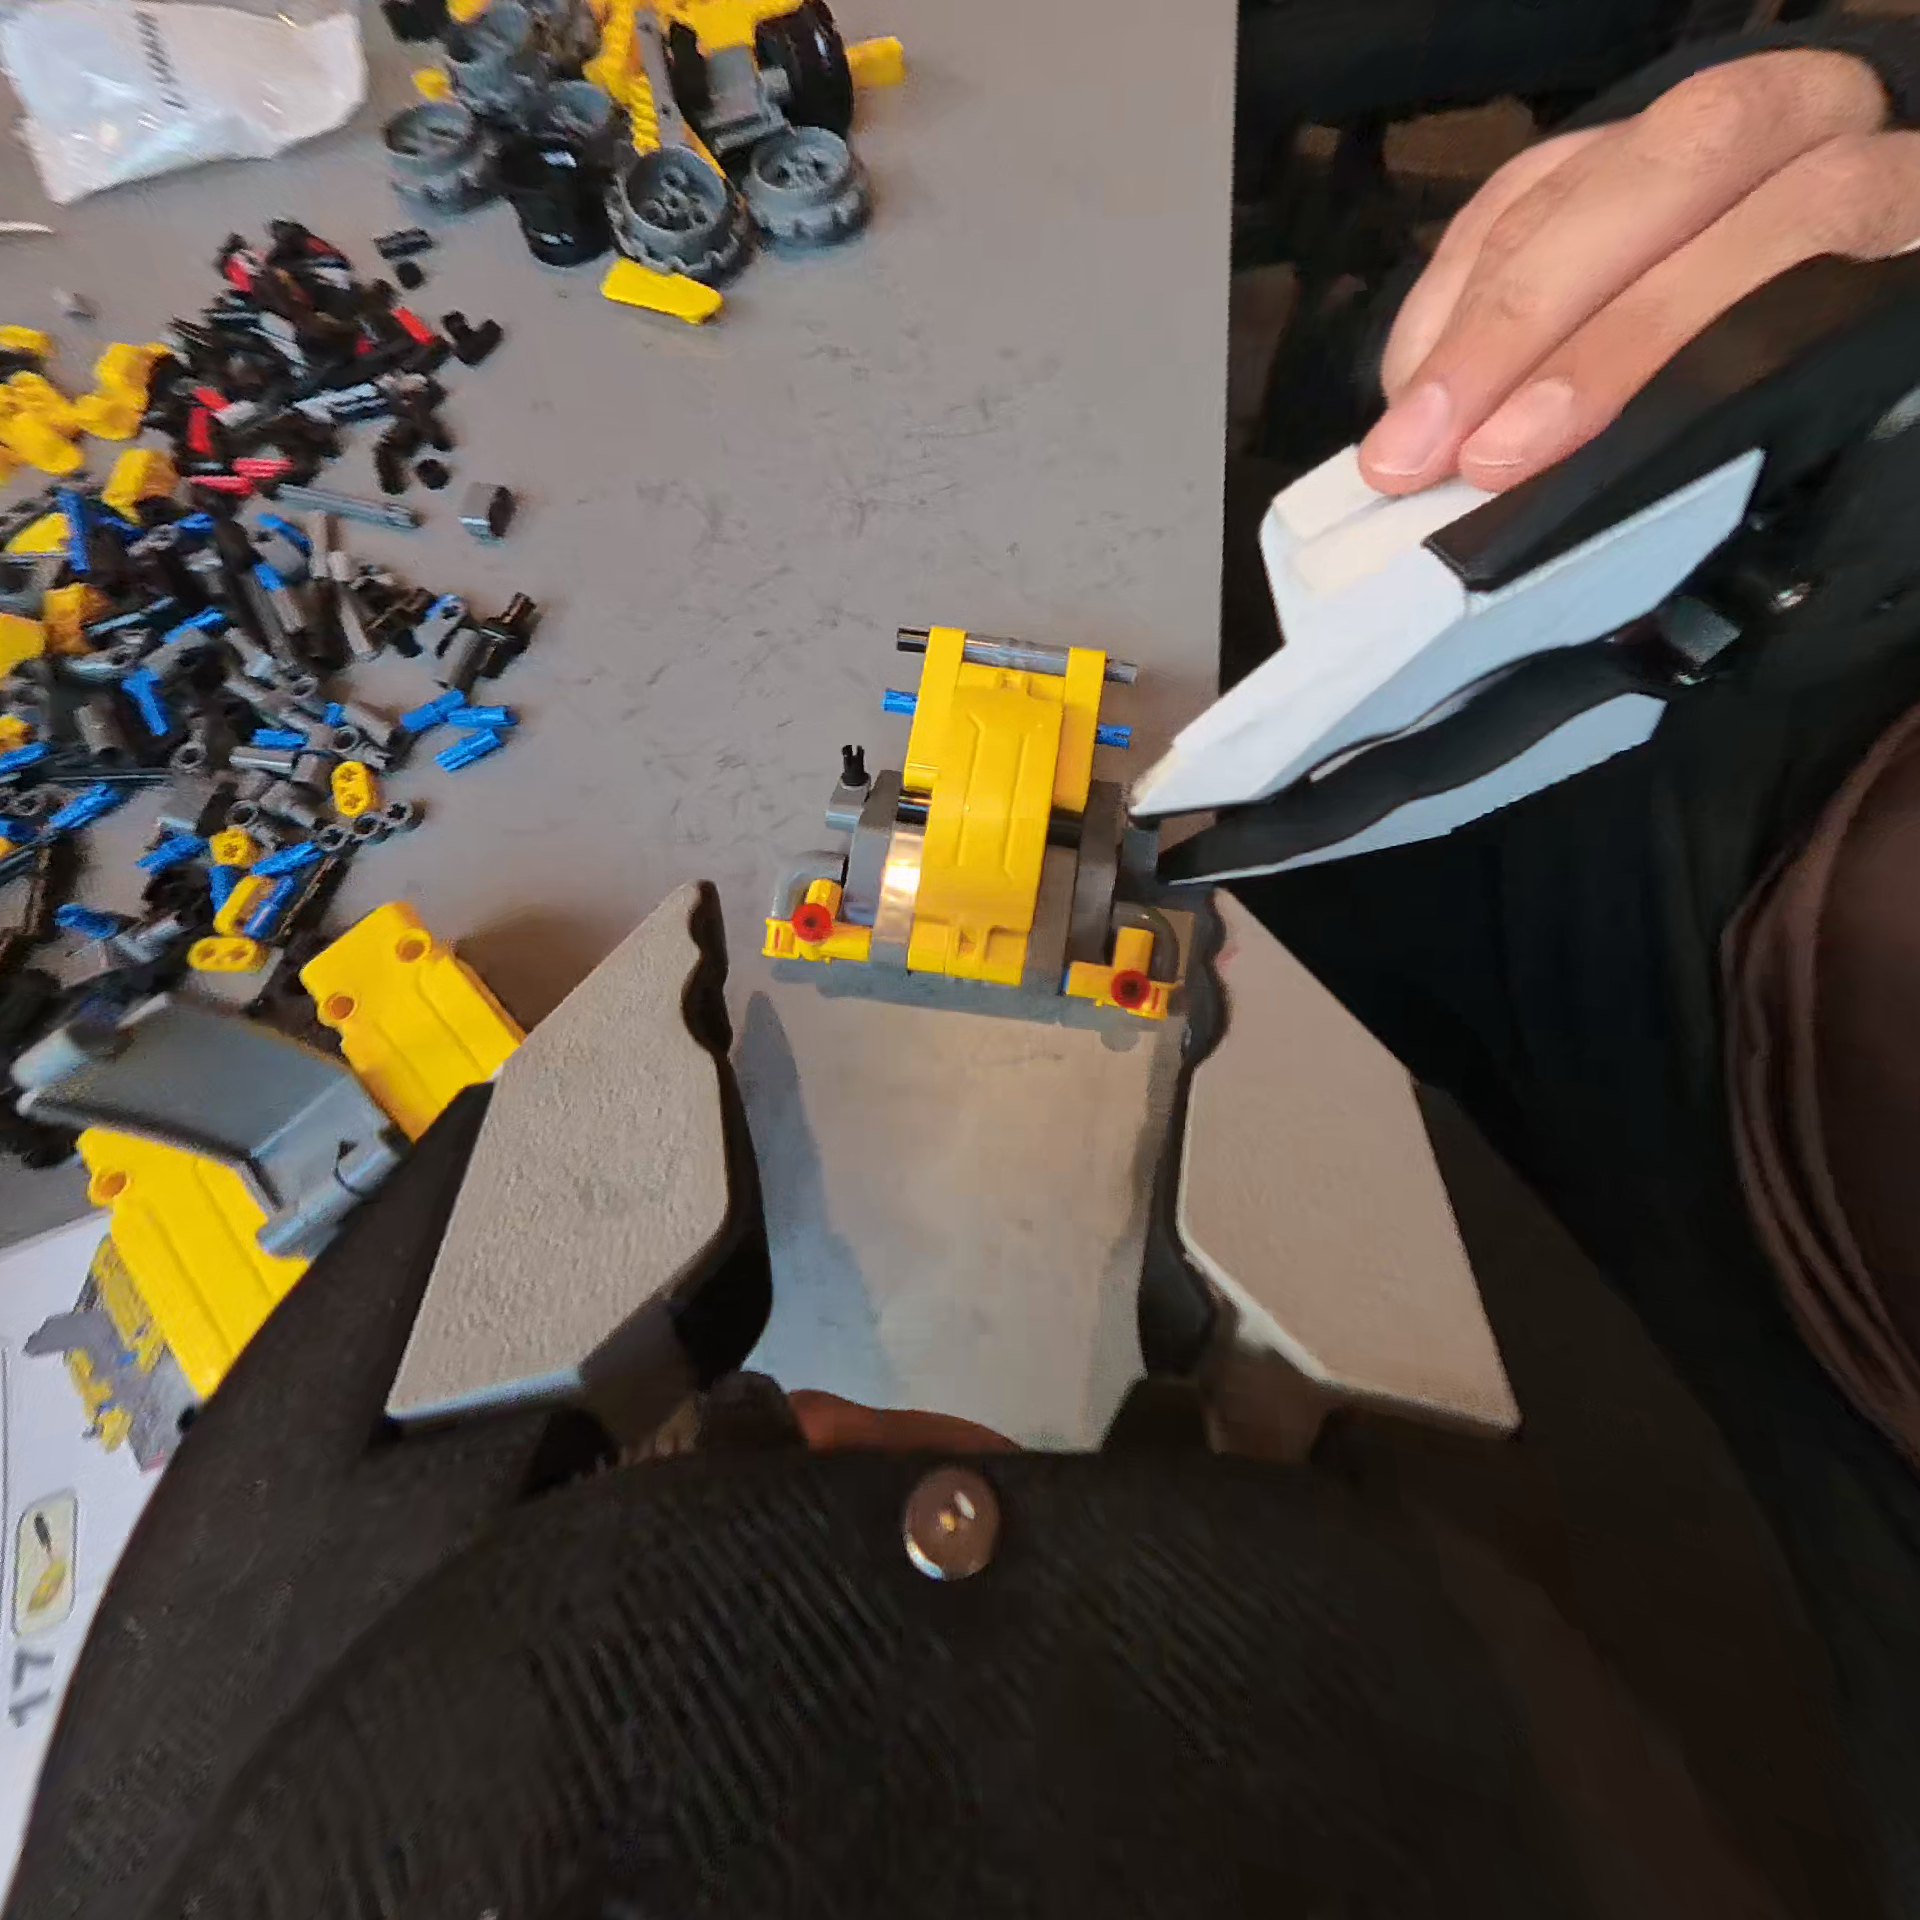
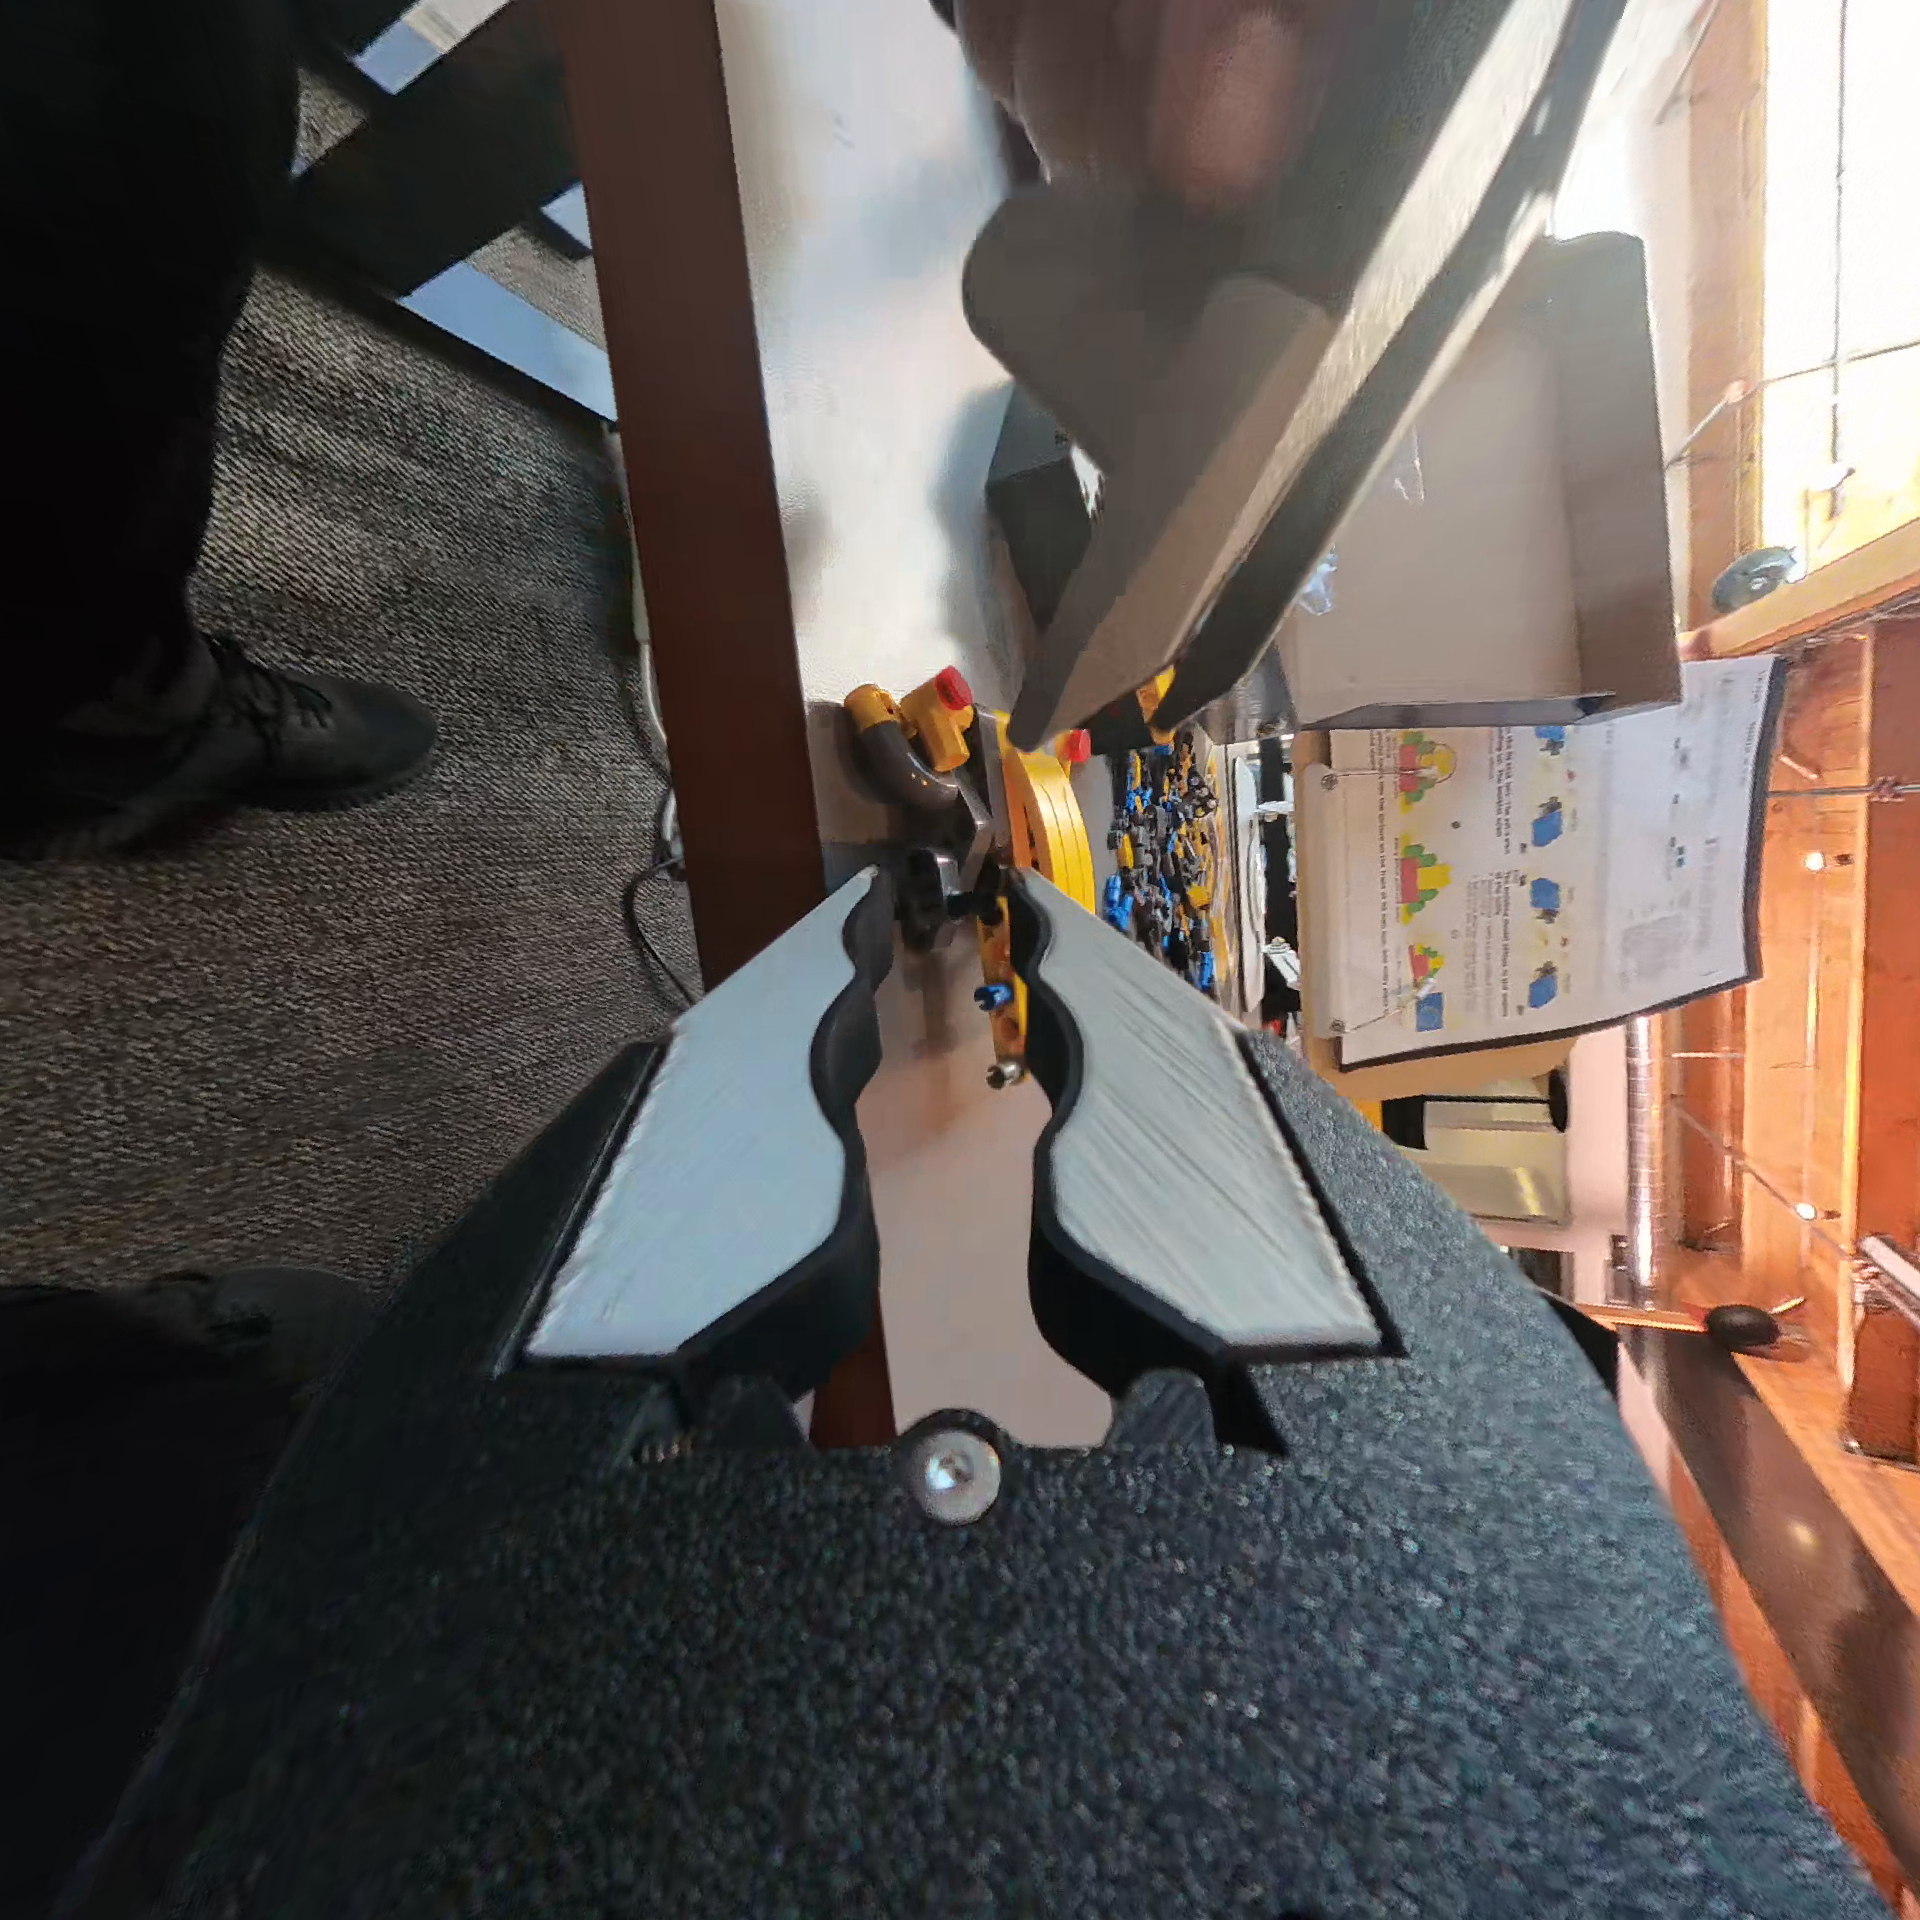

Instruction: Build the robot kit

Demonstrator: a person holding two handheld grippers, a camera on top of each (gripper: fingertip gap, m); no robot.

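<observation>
Left claw [image 1: 961, 940] spread wide at lower centre of the left wrist view, holding nothing, its two fingers flanking the near end of a small yellow-and-grey brick assembly [image 1: 982, 821]; right fingertip just beside the assembly's red-studded corner, contact not clear. Assembly standing on the grey surface [image 1: 831, 499] close to its right edge, centre of frame. Right claw [image 1: 1148, 847] entering from the upper right, gripped by a hand [image 1: 1621, 281], narrowed to a slim gap with its tips at the assembly's right side, on or around a dark grey part there; whether actually clamped, cannot tell. Same assembly [image 2: 997, 821] mid-frame in the right wrist view, right claw [image 2: 940, 894] tips straddling its black and grey end, narrow gap between them. Left claw [image 2: 1091, 717] reaching down from the top there.

Loose pile of blue, black and yellow pieces [image 1: 208, 623] at left. Grey wheels and black tyres [image 1: 644, 156] at the top, plastic bag [image 1: 177, 83] upper left. Larger yellow-and-grey build [image 1: 239, 1122] lower left, resting partly on an instruction booklet [image 1: 52, 1455].
</observation>
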